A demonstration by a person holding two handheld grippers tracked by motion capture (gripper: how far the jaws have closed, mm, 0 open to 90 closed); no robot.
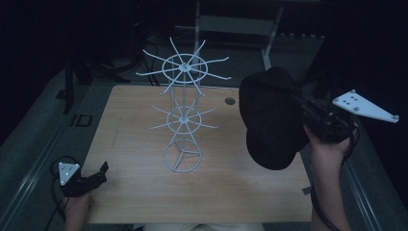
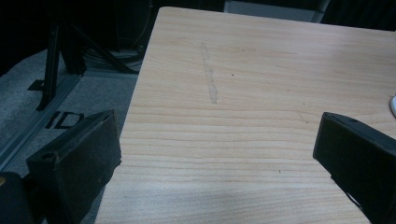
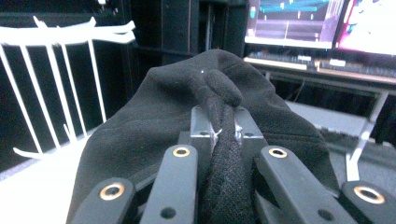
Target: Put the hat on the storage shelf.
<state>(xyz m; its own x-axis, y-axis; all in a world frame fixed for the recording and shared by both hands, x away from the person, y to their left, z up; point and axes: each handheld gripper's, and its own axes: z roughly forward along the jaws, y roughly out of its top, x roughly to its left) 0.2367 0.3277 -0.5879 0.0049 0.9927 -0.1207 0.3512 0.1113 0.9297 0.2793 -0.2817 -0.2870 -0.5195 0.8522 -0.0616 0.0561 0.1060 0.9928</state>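
The work in hand is hanging a black cap point(image 1: 272, 122) on the white wire rack point(image 1: 183, 113) that stands in the middle of the worktop point(image 1: 139, 192).

**Completed so far**
- The cap is picked up. The right claw point(image 1: 308, 113) is clenched on a fold of the cap's fabric; in the right gripper view the black cloth point(image 3: 219, 154) runs up between the two jaws and bunches above them.
- The cap hangs in the air at the right side of the worktop, clear of the surface, with its body drooping to the left of the claw and toward the rack.

**Not yet done**
- The cap is apart from the rack. No part of it touches any arm.
- All arms of the upper ring point(image 1: 184, 67) and the lower ring point(image 1: 183, 118) are bare.
- The cap must be carried left to the rack, set over one arm tip, and then let go.

**Left side**
- The left claw point(image 1: 98, 173) rests at the near left corner of the worktop, released: its jaws stand wide apart with bare wood between them in the left gripper view, and it holds nothing.

**Assessment**
- Judged from the present layout, the pick-up stage is complete and the transfer stage is under way. Placement and release remain, so roughly half the job is outstanding.
- The right-hand arms of the rack are nearest to the cap and look like the likeliest target.
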